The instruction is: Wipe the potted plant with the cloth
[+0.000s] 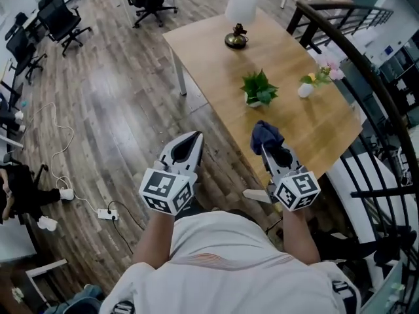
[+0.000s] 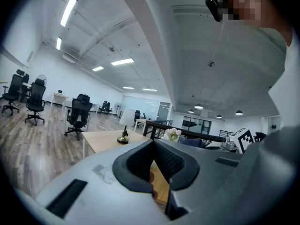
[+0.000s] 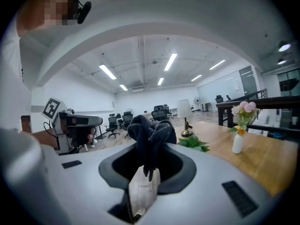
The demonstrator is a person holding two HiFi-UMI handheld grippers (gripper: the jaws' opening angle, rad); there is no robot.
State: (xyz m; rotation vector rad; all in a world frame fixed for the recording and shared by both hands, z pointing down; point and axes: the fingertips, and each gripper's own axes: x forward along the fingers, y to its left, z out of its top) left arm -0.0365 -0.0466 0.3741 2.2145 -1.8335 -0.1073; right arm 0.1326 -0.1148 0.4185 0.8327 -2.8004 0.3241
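Right gripper clamps the cloth (left gripper pressed together, empty), lamp and vase near the plant.

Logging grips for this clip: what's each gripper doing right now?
Left gripper: closed, nothing between the jaws.
Right gripper: closed on the dark cloth.

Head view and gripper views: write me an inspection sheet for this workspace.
Surface: wooden table, light top.
Job's things: potted plant upright on the table; dark cloth held clear of the plant.
Clutter: lamp and flower vase on the table.
Grippers: left gripper shut, empty; right gripper shut on the cloth.
Cables: white cable and power strip on the floor.
Surroundings: office chairs; black railing beside the table.
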